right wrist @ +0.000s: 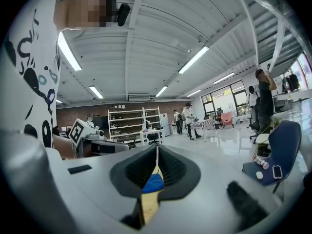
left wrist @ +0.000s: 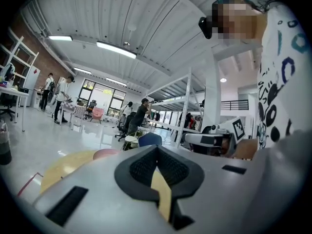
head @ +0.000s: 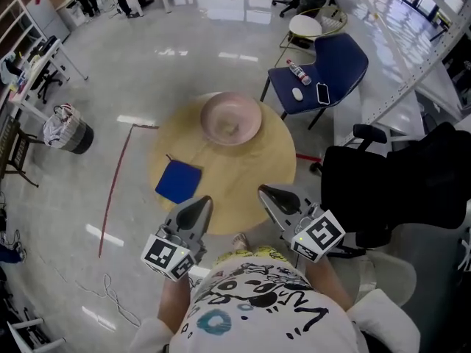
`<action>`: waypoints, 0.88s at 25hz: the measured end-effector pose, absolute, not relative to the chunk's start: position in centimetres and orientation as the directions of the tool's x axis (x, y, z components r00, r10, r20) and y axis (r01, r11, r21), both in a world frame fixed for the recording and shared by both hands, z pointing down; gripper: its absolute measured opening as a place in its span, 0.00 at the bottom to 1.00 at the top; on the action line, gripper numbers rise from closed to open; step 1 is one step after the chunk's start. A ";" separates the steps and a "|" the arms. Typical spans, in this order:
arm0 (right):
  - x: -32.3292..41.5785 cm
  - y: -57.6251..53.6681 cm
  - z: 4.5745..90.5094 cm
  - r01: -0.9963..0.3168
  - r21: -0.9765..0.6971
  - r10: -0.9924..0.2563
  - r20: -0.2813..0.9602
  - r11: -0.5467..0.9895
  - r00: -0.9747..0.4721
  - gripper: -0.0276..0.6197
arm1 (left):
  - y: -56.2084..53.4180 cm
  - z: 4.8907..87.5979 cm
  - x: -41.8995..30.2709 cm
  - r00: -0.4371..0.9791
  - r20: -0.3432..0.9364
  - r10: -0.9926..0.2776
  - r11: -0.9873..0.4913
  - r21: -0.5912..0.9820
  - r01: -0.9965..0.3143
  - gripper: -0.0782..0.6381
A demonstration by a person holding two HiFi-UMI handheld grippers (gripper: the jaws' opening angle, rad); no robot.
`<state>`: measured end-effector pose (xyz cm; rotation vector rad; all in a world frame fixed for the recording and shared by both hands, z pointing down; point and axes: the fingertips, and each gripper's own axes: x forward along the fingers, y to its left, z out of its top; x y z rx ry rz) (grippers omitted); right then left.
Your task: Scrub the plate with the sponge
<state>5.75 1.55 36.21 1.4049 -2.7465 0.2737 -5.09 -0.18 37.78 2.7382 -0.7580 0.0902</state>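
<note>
Pink and shallow, the plate (head: 231, 118) sits on the far side of a round wooden table (head: 250, 182), empty as far as the head view shows. The blue sponge (head: 179, 182) lies flat on the table's left part, nearer the person and well apart from the plate.

Both tools hang at the table's near edge, pointing toward the plate. The left gripper (head: 202, 203) has its tip close to the sponge's near right corner; whether it touches the sponge cannot be told. In the left gripper view its jaws stand together with nothing between them, and only a sliver of the wooden top shows through the slit below. The right gripper (head: 266, 193) is off to the right, apart from the sponge and short of the plate. Its jaws are likewise pressed together and empty, and the slit beneath them in the right gripper view shows a bit of blue and wood.

Beyond the table stands a blue chair (head: 324, 68) bearing a bottle (head: 299, 71) and a phone (head: 322, 93). A black office chair (head: 390, 182) stands at the right, and a red strip (head: 118, 186) runs along the glossy floor at the left.
</note>
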 end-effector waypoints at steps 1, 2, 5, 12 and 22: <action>6.0 1.1 36.3 -0.809 -0.140 -0.801 0.123 0.570 -0.586 0.09 | -0.6 38.0 -4.9 0.856 0.143 -0.497 -0.811 0.275 -0.517 0.13; 6.3 0.7 36.6 -0.811 -0.144 -0.802 0.129 0.567 -0.583 0.09 | -1.0 38.3 -4.7 0.853 0.149 -0.500 -0.805 0.282 -0.521 0.13; 7.4 -0.3 37.7 -0.819 -0.158 -0.805 0.153 0.552 -0.573 0.09 | -1.8 39.6 -3.9 0.847 0.167 -0.504 -0.792 0.302 -0.531 0.13; 10.0 -4.3 40.4 -0.829 -0.191 -0.800 0.221 0.525 -0.558 0.09 | -3.6 42.6 -2.8 0.822 0.217 -0.527 -0.746 0.346 -0.569 0.13; 14.9 -13.4 46.3 -0.811 -0.258 -0.733 0.348 0.524 -0.585 0.09 | -9.5 46.2 0.5 0.766 0.267 -0.585 -0.659 0.393 -0.641 0.13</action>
